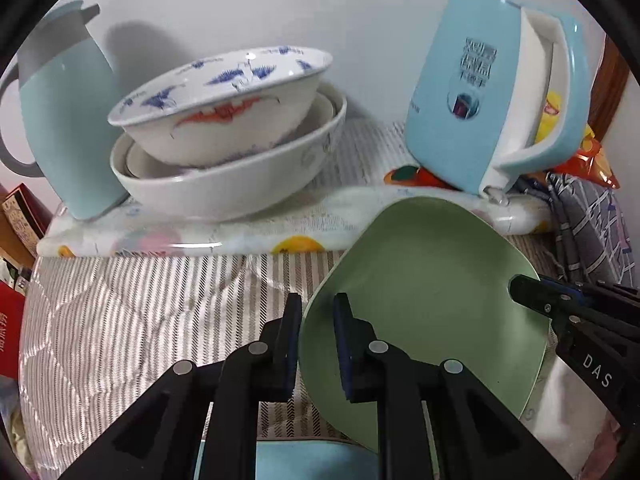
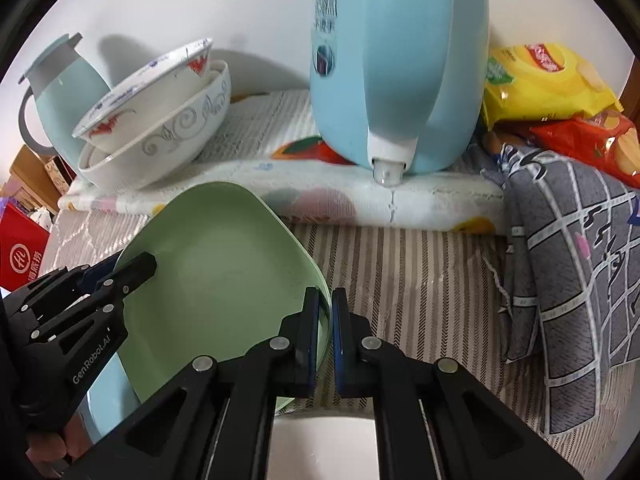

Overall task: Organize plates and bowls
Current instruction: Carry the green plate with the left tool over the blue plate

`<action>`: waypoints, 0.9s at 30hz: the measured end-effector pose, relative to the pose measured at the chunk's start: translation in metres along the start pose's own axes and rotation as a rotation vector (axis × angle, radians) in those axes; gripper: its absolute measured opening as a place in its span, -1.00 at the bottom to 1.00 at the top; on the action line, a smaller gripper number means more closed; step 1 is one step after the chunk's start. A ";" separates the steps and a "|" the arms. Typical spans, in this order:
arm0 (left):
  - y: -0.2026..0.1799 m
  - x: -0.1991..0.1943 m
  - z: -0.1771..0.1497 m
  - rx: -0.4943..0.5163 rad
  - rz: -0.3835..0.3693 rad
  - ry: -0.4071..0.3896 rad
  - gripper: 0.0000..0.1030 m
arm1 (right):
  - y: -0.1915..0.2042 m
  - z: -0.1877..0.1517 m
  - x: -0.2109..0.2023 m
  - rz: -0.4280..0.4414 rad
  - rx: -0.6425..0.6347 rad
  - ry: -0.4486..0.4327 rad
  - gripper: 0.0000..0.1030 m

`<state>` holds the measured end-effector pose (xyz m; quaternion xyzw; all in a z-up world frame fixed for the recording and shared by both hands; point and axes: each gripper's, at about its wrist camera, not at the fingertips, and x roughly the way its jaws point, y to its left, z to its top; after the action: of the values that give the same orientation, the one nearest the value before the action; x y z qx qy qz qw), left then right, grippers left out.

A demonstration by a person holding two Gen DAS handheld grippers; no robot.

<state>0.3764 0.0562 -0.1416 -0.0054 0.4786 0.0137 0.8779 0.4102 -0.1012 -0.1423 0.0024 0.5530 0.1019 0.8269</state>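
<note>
A green square plate (image 1: 424, 296) is held tilted above the striped cloth; it also shows in the right wrist view (image 2: 216, 280). My left gripper (image 1: 317, 346) is shut on the plate's left rim. My right gripper (image 2: 325, 334) is shut on its right rim and appears in the left wrist view (image 1: 532, 294). A light blue plate (image 1: 316, 460) lies under the green one, also seen in the right wrist view (image 2: 108, 392). A white plate (image 2: 324, 440) lies below my right gripper. Stacked white bowls (image 1: 228, 128), the top one with blue and red patterns, sit on a raised mat at the back; they also show in the right wrist view (image 2: 156, 120).
A light blue kettle (image 1: 488, 92) stands on the mat at right, a pale blue jug (image 1: 68, 120) at left. Snack bags (image 2: 552, 92) and a grey checked cloth (image 2: 576, 280) lie at the right. A red box (image 2: 20, 256) sits off the left edge.
</note>
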 end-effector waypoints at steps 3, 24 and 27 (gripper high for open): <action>0.002 -0.012 0.005 0.007 0.006 -0.024 -0.69 | 0.002 0.003 -0.012 0.003 0.000 -0.028 -0.88; 0.025 -0.099 -0.033 -0.021 0.026 -0.092 -0.70 | 0.042 -0.035 -0.089 0.047 -0.009 -0.114 -0.88; 0.030 -0.112 -0.045 -0.027 0.030 -0.098 -0.70 | 0.049 -0.047 -0.099 0.058 -0.014 -0.121 -0.88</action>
<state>0.2769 0.0830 -0.0718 -0.0095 0.4346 0.0336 0.8999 0.3229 -0.0750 -0.0642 0.0190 0.5008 0.1293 0.8556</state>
